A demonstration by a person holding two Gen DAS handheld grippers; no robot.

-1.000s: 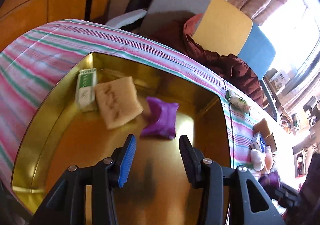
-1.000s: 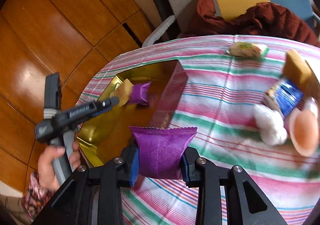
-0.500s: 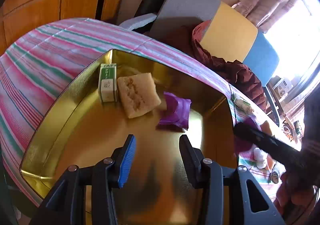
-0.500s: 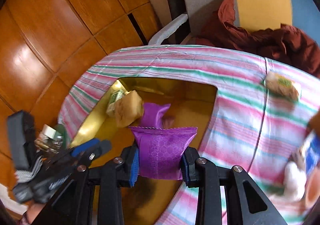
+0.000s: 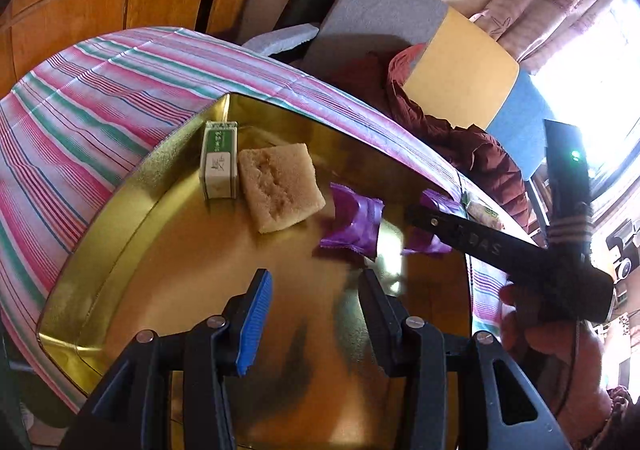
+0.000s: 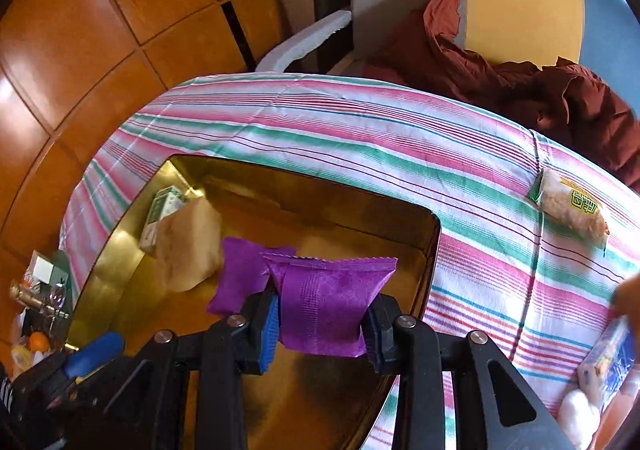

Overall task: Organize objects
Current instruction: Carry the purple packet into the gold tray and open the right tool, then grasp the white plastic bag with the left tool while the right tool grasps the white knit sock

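Right gripper (image 6: pixel 320 324) pinched a purple packet (image 6: pixel 326 302), jaws starting to ease apart | packet hung over gold tin (image 6: pixel 434 234), long axis across my jaws, beside another purple packet (image 5: pixel 354 224) in tin | left gripper (image 5: pixel 316 314) spread, empty, farther | only right view showed snack bag (image 6: pixel 570 208) on tablecloth (image 6: pixel 360 122).

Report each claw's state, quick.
Left claw: open, holding nothing, over the gold tray.
Right claw: clamping the purple packet, starting to open.
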